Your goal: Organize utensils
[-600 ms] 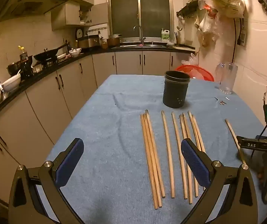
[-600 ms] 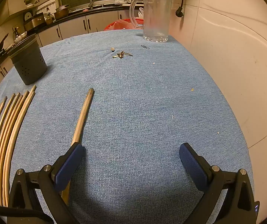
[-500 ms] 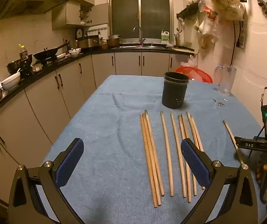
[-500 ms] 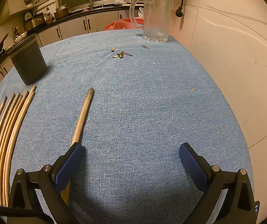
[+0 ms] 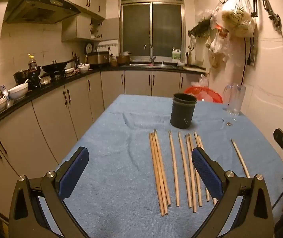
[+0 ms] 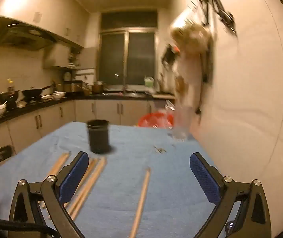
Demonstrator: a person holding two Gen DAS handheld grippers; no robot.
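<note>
- Chopsticks (image 5: 173, 170): slim wooden rods lying in a row on your table's blue towelling cloth (image 5: 109, 154), near the dark round holder (image 5: 183, 111); one stray chopstick (image 6: 141, 200) lies apart
- Your left gripper (image 5: 139, 170) tilts down, jaws wide, empty
- Your right gripper (image 6: 137, 176) sits nearly level, jaws wide, empty, its view blurred

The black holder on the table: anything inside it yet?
Nothing sticks out above the rim of the black holder. Its wall hides the inside, so the bottom cannot be seen. The chopsticks lie on the blue cloth.

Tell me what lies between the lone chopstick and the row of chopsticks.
Only bare blue cloth, between the lone chopstick and the row of chopsticks; left wrist view.
</note>
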